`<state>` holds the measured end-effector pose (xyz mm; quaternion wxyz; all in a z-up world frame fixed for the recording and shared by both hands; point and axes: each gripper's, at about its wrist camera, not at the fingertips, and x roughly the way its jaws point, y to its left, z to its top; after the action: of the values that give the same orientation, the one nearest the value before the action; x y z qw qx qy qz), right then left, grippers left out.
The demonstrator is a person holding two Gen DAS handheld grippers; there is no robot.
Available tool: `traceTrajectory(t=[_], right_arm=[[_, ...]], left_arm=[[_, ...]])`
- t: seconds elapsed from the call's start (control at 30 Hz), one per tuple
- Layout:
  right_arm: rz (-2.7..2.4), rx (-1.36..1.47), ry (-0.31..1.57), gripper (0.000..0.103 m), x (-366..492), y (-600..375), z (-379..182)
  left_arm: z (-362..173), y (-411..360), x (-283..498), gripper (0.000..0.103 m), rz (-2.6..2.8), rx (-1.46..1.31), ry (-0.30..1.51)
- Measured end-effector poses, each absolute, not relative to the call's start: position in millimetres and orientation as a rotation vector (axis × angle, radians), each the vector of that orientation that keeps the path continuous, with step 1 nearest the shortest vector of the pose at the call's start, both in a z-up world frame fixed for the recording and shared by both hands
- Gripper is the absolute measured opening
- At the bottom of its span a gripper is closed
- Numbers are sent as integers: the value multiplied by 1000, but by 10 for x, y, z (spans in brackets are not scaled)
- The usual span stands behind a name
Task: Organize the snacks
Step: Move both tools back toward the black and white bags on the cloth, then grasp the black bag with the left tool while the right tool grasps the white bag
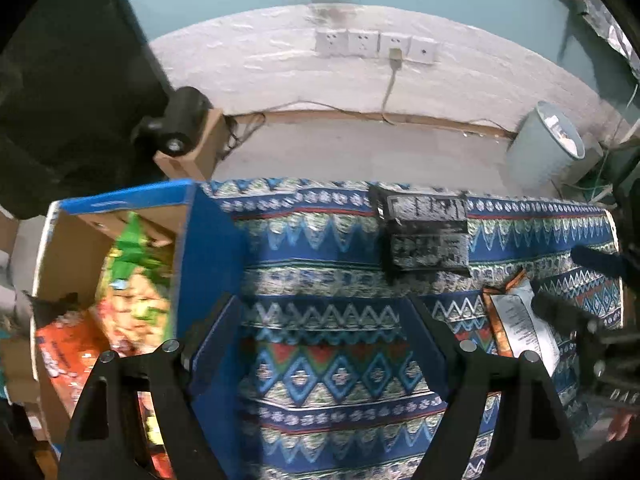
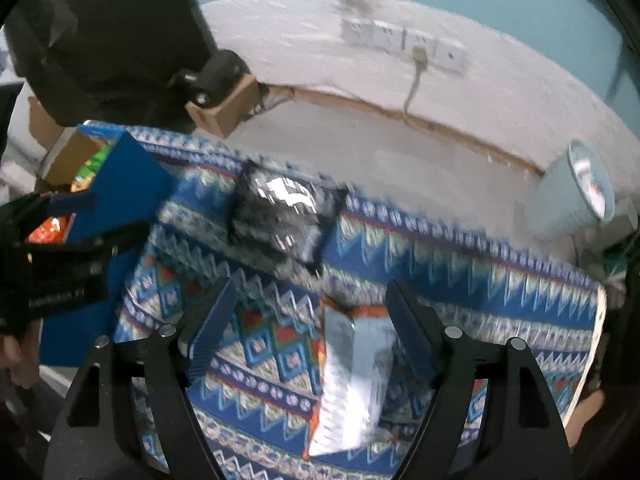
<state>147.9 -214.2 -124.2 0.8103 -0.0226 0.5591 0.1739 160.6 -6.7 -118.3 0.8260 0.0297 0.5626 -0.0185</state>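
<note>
1. Right wrist view shows the right hand-held gripper (image 2: 310,320) released, jaws wide apart above the patterned desk (image 2: 500,280), holding nothing.
2. One silver-and-orange snack bag (image 2: 352,380) lies flat on the cloth, between the fingers but closer to the one at 3 o'clock.
3. A dark snack packet (image 2: 280,216) lies further away, near 11 o'clock, at the far edge of the desk.
4. Left wrist view shows the left hand-held gripper (image 1: 326,320) also released and empty; the cardboard box (image 1: 120,208) with snacks inside (image 1: 132,300) stands at 9 o'clock.
5. Risk, as I judge it: the bag is off-centre, so closing jaws may pinch only its edge — the smooth foil may then slip out.
6. Both pictures are blurred — a fast approach could push the bag along the cloth.
</note>
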Motion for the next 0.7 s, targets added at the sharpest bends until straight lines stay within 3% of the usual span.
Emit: traceTrajectory(t=[0.7], right_arm=[[294,-50,1381,78,1064,-2509,-2074]], left_arm=[[-1641,-534,1354,83,-140,168,1280]])
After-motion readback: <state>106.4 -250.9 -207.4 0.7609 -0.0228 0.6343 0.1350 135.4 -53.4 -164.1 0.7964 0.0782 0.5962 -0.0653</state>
